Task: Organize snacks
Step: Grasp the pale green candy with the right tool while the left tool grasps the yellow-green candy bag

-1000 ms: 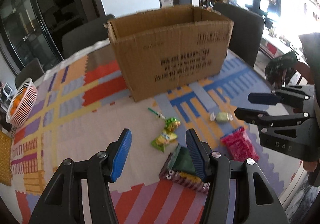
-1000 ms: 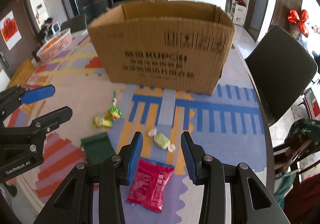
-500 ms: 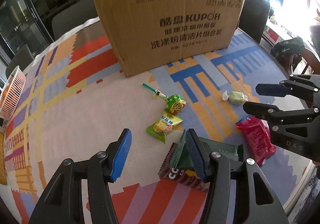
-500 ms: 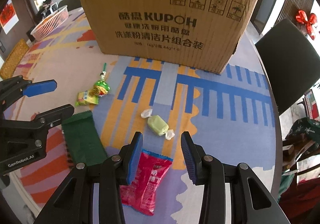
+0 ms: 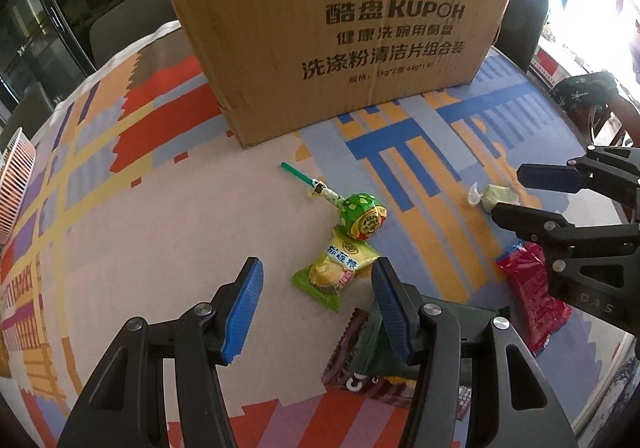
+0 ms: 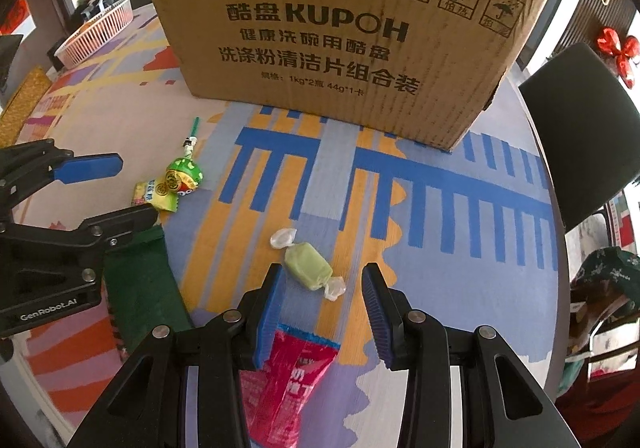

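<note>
Five wrapped snacks lie on a patterned tablecloth (image 5: pixel 120 248) before a tall brown cardboard box (image 6: pixel 340 48). The right gripper (image 6: pixel 322 312), jaws apart and empty, tilts steeply down over a pale green twist-wrapped candy (image 6: pixel 308 268); best to straddle its body, not the wrapper tails. The left gripper (image 5: pixel 316 308), also apart and empty, angles down beside a yellow-green snack sachet (image 5: pixel 336 272).

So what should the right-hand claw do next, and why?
Probably ease the right gripper straight down onto the pale green candy and close. Its jaws stand open and empty with the candy lying loose on the tablecloth just ahead, and the cardboard box waits behind.
</note>
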Demonstrator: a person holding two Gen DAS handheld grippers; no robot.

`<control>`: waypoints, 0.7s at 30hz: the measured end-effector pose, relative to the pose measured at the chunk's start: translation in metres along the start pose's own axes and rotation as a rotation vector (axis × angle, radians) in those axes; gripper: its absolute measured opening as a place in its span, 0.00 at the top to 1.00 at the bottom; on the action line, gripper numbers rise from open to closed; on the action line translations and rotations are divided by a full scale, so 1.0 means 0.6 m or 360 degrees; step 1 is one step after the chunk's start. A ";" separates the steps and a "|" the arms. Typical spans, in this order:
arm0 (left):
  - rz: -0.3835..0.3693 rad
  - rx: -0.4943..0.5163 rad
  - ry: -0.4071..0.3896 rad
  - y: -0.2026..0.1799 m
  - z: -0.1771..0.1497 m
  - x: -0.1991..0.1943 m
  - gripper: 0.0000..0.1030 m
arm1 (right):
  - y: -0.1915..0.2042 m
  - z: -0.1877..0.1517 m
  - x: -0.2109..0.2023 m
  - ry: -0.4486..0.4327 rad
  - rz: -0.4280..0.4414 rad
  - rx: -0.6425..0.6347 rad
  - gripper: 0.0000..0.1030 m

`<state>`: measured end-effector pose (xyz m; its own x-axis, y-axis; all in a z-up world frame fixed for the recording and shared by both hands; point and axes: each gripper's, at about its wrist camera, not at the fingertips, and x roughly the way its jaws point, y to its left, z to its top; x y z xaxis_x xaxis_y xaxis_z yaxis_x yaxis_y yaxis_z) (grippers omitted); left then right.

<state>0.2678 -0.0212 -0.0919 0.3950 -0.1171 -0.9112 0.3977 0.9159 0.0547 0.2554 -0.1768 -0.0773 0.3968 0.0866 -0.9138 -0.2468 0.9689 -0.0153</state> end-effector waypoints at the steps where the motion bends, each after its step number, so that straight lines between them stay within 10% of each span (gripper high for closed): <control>1: -0.0005 -0.0006 0.0004 0.001 0.000 0.003 0.46 | 0.000 0.001 0.001 0.0002 0.0001 -0.0001 0.60; 21: -0.0109 -0.0126 0.0025 0.005 0.009 0.014 0.77 | 0.015 0.011 0.019 -0.0019 0.0081 -0.0016 0.77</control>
<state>0.2766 -0.0212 -0.0974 0.3560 -0.1749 -0.9180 0.3564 0.9335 -0.0396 0.2637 -0.1652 -0.0848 0.3941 0.1387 -0.9086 -0.2758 0.9608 0.0270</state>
